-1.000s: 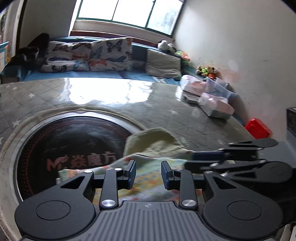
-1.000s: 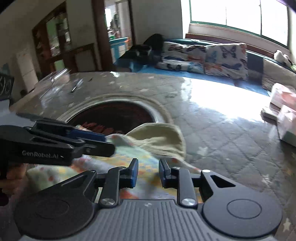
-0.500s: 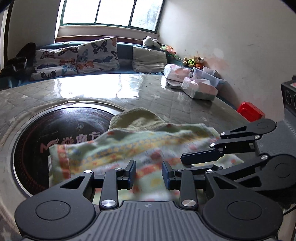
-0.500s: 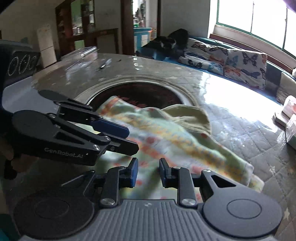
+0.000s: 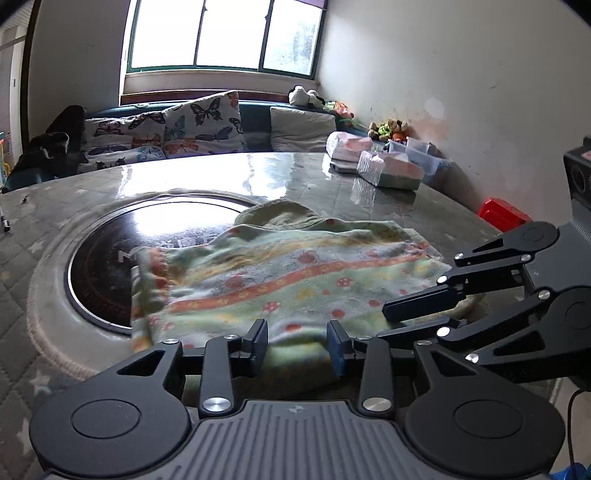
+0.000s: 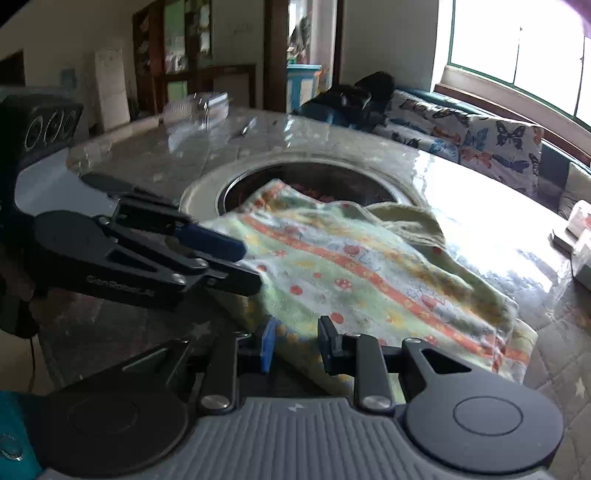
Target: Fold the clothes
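Daylight from a wide window falls across a glossy round table covered in a grey quilted pattern, with a dark circular inset sunk into its middle.

On that table lies the garment, pale green with orange stripes and small red dots. It is spread fairly flat, its far left part overlapping the dark inset and its near edge reaching the table's front. A plain olive fold of it bunches at the far side (a hood or a collar, it is hard to say).

At the garment's near edge, on the left, sits the left gripper. Its jaws have just been opening and stand partly apart, with the cloth's edge in the gap. Whether the pads press on it cannot be told.

Just beside it, at the garment's right near corner, is the right gripper. Its jaws are narrowly parted, and a thick fold of the cloth fills the gap and is pinched there.

Farther off, clear plastic boxes sit at the table's far right edge, and a red box lies lower by the wall. Butterfly-print cushions line a bench under the window.
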Motion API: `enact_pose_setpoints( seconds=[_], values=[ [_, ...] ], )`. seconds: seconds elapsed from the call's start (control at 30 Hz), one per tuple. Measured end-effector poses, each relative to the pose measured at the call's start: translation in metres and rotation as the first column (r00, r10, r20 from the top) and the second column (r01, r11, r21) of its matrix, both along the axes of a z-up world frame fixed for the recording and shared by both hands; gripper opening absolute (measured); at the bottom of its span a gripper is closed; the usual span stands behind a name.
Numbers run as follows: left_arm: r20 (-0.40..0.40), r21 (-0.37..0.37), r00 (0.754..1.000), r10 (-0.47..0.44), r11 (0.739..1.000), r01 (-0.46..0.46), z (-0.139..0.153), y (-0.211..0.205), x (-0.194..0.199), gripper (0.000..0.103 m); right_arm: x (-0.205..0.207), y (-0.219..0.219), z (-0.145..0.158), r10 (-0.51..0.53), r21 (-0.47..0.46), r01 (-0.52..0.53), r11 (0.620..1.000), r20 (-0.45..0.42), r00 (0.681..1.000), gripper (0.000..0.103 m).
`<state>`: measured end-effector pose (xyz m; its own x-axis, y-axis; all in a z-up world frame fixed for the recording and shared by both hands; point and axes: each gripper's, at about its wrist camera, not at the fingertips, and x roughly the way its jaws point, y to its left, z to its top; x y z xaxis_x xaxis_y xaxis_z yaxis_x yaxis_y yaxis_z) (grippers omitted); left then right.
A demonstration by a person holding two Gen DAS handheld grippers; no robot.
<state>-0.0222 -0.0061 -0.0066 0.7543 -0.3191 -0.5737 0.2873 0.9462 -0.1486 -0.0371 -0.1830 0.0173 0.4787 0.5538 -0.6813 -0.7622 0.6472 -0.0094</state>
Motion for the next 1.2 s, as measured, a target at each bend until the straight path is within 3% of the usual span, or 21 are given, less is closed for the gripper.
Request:
enact_pose_setpoints(
  seconds=[0.3, 0.43, 0.67, 0.9, 1.2],
  values=[
    [-0.029, -0.029, 0.998, 0.051, 0.998, -0.051, -0.011, 0.018, -0.012, 0.040, -0.002, -0.015, -0.016, -0.065, 0.001, 0.065, 0.998, -0.058, 0.996, 0.030],
    [-0.034, -0.037, 0.998, 0.048, 0.998, -0.049, -0.008, 0.022, -0.018, 0.041, -0.004, -0.034, -0.008, -0.123, 0.051, 0.127, 0.991, -0.061, 0.990, 0.035],
    [0.018, -0.087, 0.999, 0.028, 0.996, -0.026, 0.012, 0.017, -0.017, 0.050, 0.005, -0.069, -0.021, -0.284, 0.081, 0.293, 0.953, -0.111, 0.953, 0.039],
    [0.005, -0.102, 1.000, 0.021, 0.995, -0.021, 0.011, 0.008, 0.002, 0.055, 0.010, -0.086, -0.009, -0.323, 0.122, 0.332, 0.935, -0.088, 0.942, 0.041],
    [-0.037, -0.088, 0.999, 0.018, 0.996, -0.021, -0.006, 0.000, 0.012, 0.057, 0.025, -0.093, -0.019, -0.360, 0.120, 0.373, 0.920, -0.113, 0.926, 0.040]
  ],
)
